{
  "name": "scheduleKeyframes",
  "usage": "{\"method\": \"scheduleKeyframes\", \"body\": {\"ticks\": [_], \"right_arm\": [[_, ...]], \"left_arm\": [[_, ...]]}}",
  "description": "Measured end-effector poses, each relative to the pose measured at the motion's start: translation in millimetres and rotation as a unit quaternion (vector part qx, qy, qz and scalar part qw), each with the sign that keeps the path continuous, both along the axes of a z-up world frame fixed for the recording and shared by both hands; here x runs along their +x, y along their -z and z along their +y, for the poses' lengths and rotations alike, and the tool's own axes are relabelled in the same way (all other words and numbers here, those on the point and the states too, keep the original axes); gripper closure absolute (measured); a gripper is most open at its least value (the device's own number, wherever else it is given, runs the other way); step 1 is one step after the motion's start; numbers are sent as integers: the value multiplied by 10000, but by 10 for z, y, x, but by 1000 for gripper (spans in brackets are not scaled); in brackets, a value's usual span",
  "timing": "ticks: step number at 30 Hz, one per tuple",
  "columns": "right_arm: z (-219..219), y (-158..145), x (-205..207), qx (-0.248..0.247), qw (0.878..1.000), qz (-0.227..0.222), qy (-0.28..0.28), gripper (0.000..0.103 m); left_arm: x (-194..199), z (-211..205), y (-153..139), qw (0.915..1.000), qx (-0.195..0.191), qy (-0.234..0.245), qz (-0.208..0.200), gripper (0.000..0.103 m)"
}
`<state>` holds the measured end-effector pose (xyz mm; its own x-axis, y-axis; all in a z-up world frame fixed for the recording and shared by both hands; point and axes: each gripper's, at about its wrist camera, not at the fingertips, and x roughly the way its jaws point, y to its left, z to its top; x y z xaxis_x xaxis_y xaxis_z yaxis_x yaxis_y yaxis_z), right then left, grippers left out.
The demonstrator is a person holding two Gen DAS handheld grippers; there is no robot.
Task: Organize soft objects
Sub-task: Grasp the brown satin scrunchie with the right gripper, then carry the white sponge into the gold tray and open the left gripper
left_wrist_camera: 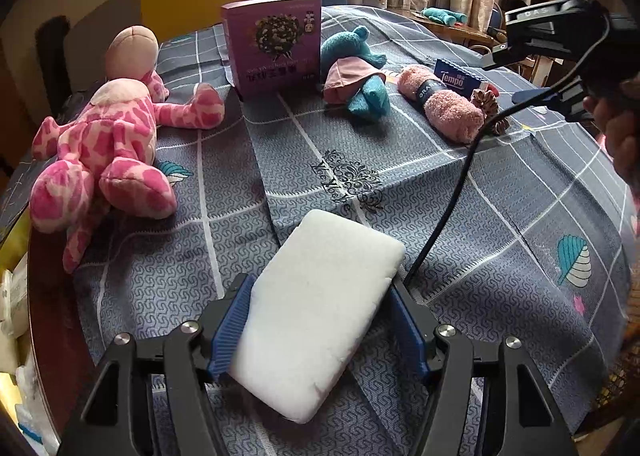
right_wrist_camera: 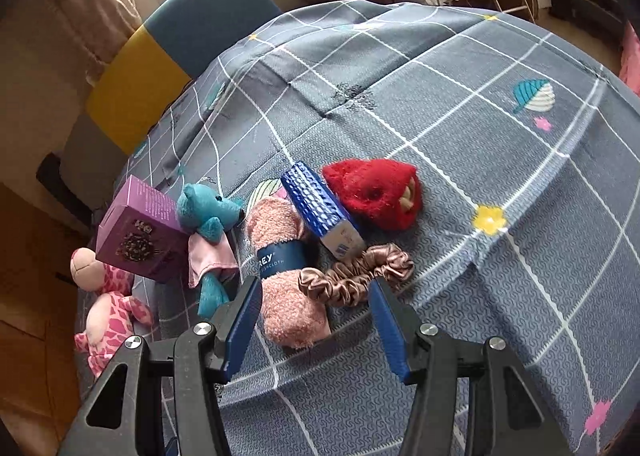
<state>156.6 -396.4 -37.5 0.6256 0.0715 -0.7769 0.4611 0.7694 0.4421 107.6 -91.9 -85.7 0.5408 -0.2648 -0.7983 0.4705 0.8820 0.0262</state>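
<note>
Your left gripper [left_wrist_camera: 320,320] is holding the white sponge [left_wrist_camera: 320,316] between its blue pads, both pressing on its long sides, with the sponge's far end sticking out over the checked bedsheet [left_wrist_camera: 500,215]. Your right gripper [right_wrist_camera: 316,324] is hovering with its jaws apart and nothing between the pads; the near end of the pink rolled washcloth [right_wrist_camera: 288,276] and the brown scrunchie [right_wrist_camera: 356,276] are lying on the sheet just past its fingertips.

Taking the washcloth as the landmark: the blue tissue pack [right_wrist_camera: 320,211] is touching its right side, the red plush [right_wrist_camera: 376,195] is sitting just beyond the pack, and the scrunchie is touching the washcloth's near right. To its left, the teal bear [right_wrist_camera: 208,232] is leaning against the purple box [right_wrist_camera: 140,232], and the pink spotted plush [left_wrist_camera: 100,147] is lying farther left. The box is standing closed, so you cannot tell its contents.
</note>
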Motion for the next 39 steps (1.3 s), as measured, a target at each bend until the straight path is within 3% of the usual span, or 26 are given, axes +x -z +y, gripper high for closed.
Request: {"method": "scheduleKeyframes", "body": {"ticks": [3,4,5,6,7,9,13,17,23,28,30,31,32,34,39], "right_arm": [[7,104,161,-179,9996,211,-89,47],[5,142,191,-267,9992,257,-123,56],[11,195,218,-349,9987,341,-175,79],[12,260,240,-341,9979,474,-276,88],[14,324,239,-291,9971,620,-345,96],[1,334,166,-359,9967,667,-281,99],[-35,-13,-87,-608,9979,193,-93,100],[48,-237,-337,-607,9974,-8,-380,100],[375,-87,-524,-135,9924,287,-1190,99],[696,-14,-637,190,9743,653,-2145,95],[744,-55,-692,50,9736,632,-2191,78],[721,-72,-710,-2,9762,613,-2079,64],[673,-83,-732,20,9801,566,-1903,58],[591,-77,-765,117,9861,509,-1580,57],[668,112,-717,30,9867,819,-1407,56]], "left_arm": [[-1,2,-4,10000,-23,-14,-4,36],[-1,4,-3,10000,-30,-18,-8,36],[-3,5,-4,10000,-33,-22,-13,36],[-3,5,-5,10000,-36,-23,-13,36],[-3,6,-6,10000,-42,-26,-10,36],[5,12,-7,10000,-68,-44,6,35],[2,17,-9,9999,-99,-54,2,35],[-6,6,-9,9999,-108,-85,-16,35],[1,16,-16,9999,-119,-68,9,35],[10,36,-22,9998,-189,-63,45,35],[12,38,-22,9998,-202,-66,45,35],[11,39,-22,9997,-209,-72,44,34],[10,38,-22,9997,-209,-78,42,34],[7,36,-22,9997,-209,-79,34,34],[6,37,-19,9997,-228,-88,20,34]]}}
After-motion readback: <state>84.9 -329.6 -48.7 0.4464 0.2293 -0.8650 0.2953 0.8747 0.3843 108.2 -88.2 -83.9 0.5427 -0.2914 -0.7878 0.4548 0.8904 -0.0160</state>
